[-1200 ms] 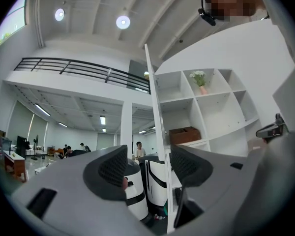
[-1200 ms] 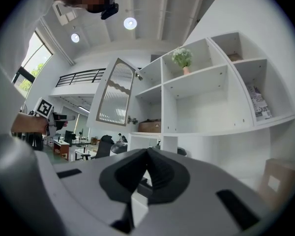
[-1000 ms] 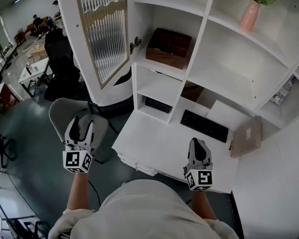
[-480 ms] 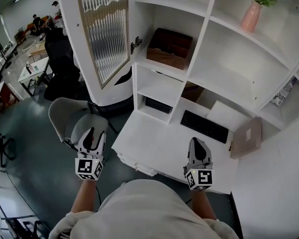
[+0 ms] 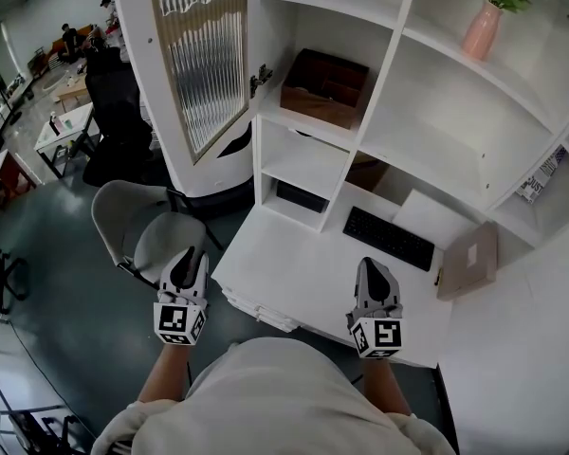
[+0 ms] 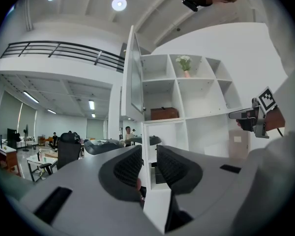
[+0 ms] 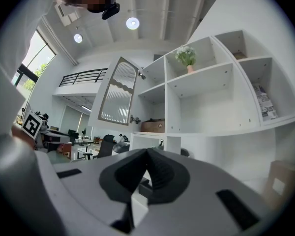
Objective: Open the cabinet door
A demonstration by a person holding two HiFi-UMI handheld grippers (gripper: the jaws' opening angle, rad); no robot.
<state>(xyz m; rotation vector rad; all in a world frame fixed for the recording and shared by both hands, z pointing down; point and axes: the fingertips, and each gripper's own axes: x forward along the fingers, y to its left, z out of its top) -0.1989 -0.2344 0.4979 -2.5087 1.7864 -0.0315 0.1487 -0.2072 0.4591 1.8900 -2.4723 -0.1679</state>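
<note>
Left gripper [image 5: 186,265] is sinking back toward the body compared with a second ago, jaws closing with nothing between them. Cabinet door [image 5: 201,60] is standing swung wide, well ahead of and above its fingers. Right gripper [image 5: 373,275] is resting pressed together, empty. Opening is looking complete.

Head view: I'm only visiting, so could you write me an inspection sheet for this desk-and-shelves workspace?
Surface: white desk below the shelves.
Job's things: cabinet door with ribbed glass, swung wide open.
Clutter: black keyboard on the desk; brown box in the opened compartment; pink vase on a high shelf; cardboard panel at the desk's right end.
Claws: left claw closing, nothing between its jaws; right claw shut, empty.
Cables: nothing seen.
Surroundings: grey chair left of the desk; open office beyond.
</note>
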